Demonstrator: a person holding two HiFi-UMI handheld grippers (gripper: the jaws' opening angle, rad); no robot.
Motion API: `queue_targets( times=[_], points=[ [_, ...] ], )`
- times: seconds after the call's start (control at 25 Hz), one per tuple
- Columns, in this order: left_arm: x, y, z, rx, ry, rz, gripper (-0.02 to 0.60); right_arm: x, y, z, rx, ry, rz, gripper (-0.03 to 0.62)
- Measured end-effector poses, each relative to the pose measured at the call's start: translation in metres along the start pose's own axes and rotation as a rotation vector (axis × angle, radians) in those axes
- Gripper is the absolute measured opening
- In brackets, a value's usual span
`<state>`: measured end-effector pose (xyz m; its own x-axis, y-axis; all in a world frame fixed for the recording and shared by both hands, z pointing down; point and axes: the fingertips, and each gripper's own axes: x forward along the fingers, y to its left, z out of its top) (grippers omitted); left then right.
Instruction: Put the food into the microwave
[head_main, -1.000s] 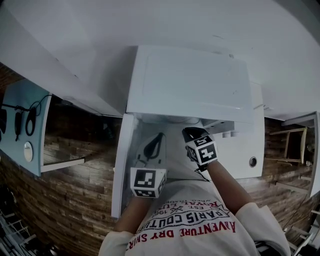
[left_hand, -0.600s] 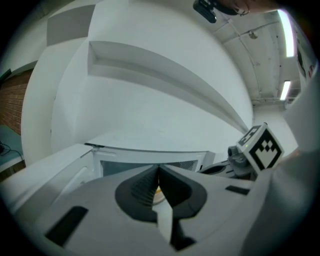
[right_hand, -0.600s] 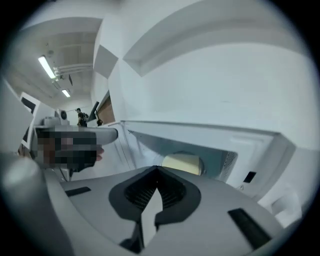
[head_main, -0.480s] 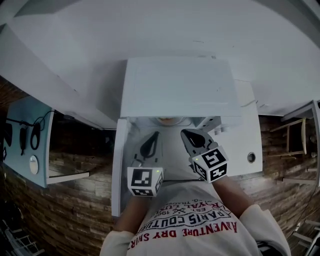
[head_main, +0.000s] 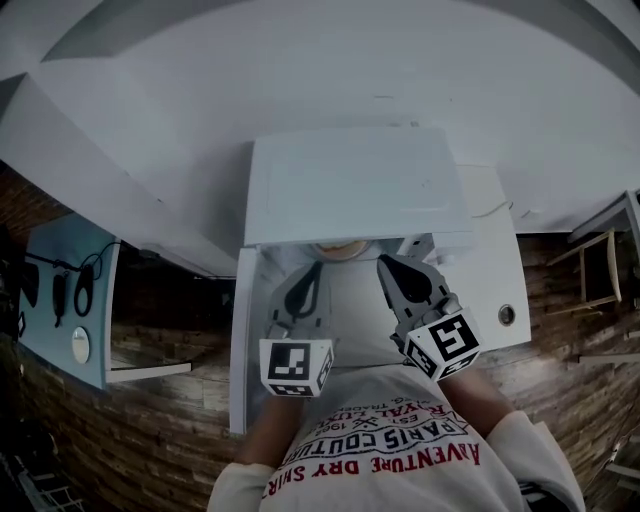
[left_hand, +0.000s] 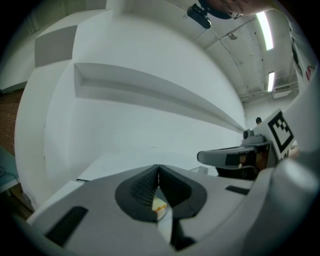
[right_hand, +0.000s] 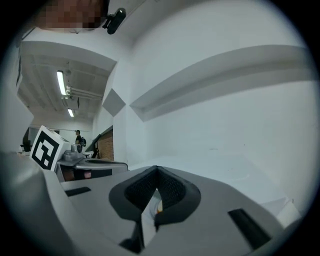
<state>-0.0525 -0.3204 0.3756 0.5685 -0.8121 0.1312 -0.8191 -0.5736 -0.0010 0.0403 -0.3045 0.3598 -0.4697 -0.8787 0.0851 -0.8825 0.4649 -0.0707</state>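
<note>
Head view puts the food just inside the microwave — presumably why the left gripper and right gripper hold fingers together on nothing — door open.

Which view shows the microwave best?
The head view: it shows the microwave top whole from above, with its door open at the left. Both gripper views show only a pale flat surface beyond shut jaws, perhaps its top; I cannot tell.
</note>
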Motion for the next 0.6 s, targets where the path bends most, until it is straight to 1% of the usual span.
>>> queue_targets(
  times=[0.2, 0.32, 0.44, 0.6],
  points=[
    [-0.003, -0.0019, 0.0021, 0.0, -0.004, 0.001, 0.006, -0.0082, -0.0041, 0.0142, -0.018, -0.07, -0.03, 0.011],
    [-0.0036, 0.0011, 0.0038, -0.001, -0.008, 0.009, 0.006, -0.0068, -0.0068, 0.0121, -0.015, -0.057, -0.043, 0.011],
    [-0.0031, 0.0051, 0.0028, -0.005, -0.004, 0.02, 0.006, -0.0037, -0.0079, 0.0092, 0.007, -0.048, -0.04, 0.011],
    [-0.0014, 0.0053, 0.002, -0.004, 0.001, 0.021, 0.006, -0.0001, -0.0077, 0.0046, 0.007, -0.035, -0.032, 0.011]
  ],
)
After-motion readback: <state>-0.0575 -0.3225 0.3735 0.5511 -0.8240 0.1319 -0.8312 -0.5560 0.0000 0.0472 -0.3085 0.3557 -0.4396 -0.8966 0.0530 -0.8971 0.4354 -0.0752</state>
